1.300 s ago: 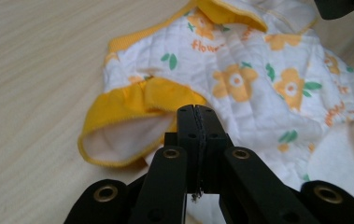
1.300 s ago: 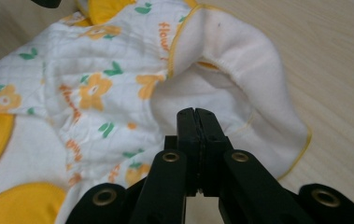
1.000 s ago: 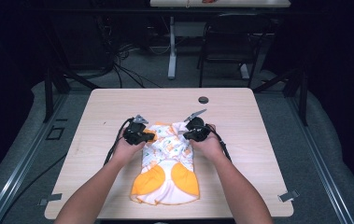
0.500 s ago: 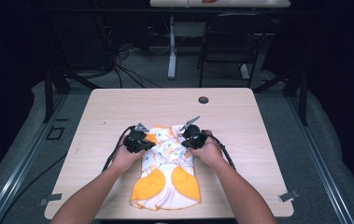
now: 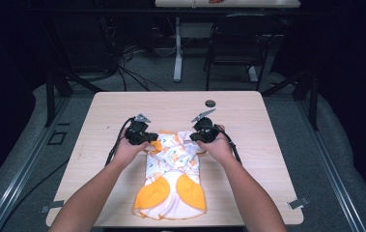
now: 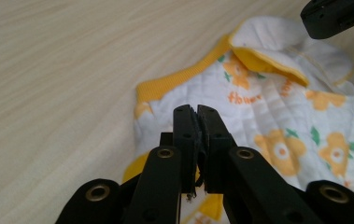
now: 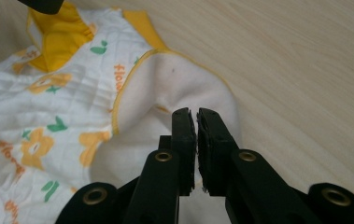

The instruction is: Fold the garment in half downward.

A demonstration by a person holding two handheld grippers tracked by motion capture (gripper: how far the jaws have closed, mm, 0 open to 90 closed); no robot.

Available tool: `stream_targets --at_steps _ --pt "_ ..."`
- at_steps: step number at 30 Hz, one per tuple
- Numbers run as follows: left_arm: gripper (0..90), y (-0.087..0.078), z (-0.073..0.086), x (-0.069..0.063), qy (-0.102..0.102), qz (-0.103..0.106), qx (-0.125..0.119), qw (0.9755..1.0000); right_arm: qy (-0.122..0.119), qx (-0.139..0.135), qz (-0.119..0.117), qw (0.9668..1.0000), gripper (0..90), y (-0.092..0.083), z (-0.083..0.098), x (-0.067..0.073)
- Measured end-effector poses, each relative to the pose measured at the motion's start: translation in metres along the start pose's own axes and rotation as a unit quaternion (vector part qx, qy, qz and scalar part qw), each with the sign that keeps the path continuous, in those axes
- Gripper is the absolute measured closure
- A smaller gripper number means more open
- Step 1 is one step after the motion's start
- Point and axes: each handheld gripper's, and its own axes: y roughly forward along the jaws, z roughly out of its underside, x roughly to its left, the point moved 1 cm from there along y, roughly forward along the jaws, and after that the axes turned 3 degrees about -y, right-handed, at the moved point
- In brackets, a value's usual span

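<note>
A small white garment (image 5: 173, 169) with orange flowers and orange trim lies flat on the wooden table (image 5: 248, 121), its collar end toward the far side. My left gripper (image 5: 151, 140) is at the collar's left corner, shut, its tips (image 6: 197, 110) just over the quilted fabric (image 6: 277, 116) with no cloth seen between them. My right gripper (image 5: 190, 138) is at the collar's right corner, also shut (image 7: 197, 112), hovering over the folded-out white lining (image 7: 174, 79). Each gripper view catches the other gripper at its top edge.
A small dark round disc (image 5: 210, 103) lies on the table near the far edge. Cables trail from both grippers along the hands. Beyond the table stand a chair (image 5: 233, 53) and a desk leg (image 5: 177, 48) on the grey floor.
Both grippers dipped toward the person half a second ago and have moved back up to the garment's collar corners. The garment's top edge now lies a little more spread.
</note>
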Motion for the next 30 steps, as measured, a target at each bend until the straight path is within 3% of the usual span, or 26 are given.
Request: stream_targets --at_steps 1,6,10,14,19,21,24,30 --pt "85.8 0.005 -0.004 0.003 -0.007 -0.002 0.0 1.0 0.007 0.0 -0.001 1.0 85.0 0.002 -0.002 -0.002" --pt "82.5 0.018 -0.006 0.006 -0.001 -0.016 0.015 0.9998 0.021 -0.008 0.013 0.9997 78.4 0.013 -0.011 -0.007" --pt "79.2 0.027 -0.001 0.013 -0.016 -0.022 0.022 0.9994 0.02 0.02 0.02 0.9994 72.9 0.025 -0.009 -0.01" --pt "69.7 0.033 0.003 0.017 -0.016 -0.024 0.026 0.9993 0.031 0.025 0.017 0.9991 68.2 0.031 -0.006 -0.012" --pt "64.0 0.037 0.006 0.018 -0.016 -0.026 0.032 0.999 0.038 0.034 0.012 0.9986 59.9 0.039 -0.001 -0.015" --pt "62.7 0.038 0.007 0.018 -0.011 -0.028 0.037 0.9989 0.045 0.031 0.01 0.9985 59.2 0.04 -0.001 -0.016" --pt "60.5 0.039 0.008 0.019 -0.014 -0.03 0.033 0.9989 0.033 0.032 0.017 0.9988 59.3 0.041 0.0 -0.014" --pt "59.2 0.039 0.009 0.021 -0.015 -0.026 0.031 0.9991 0.037 0.029 0.007 0.9989 60.8 0.042 0.0 -0.013"
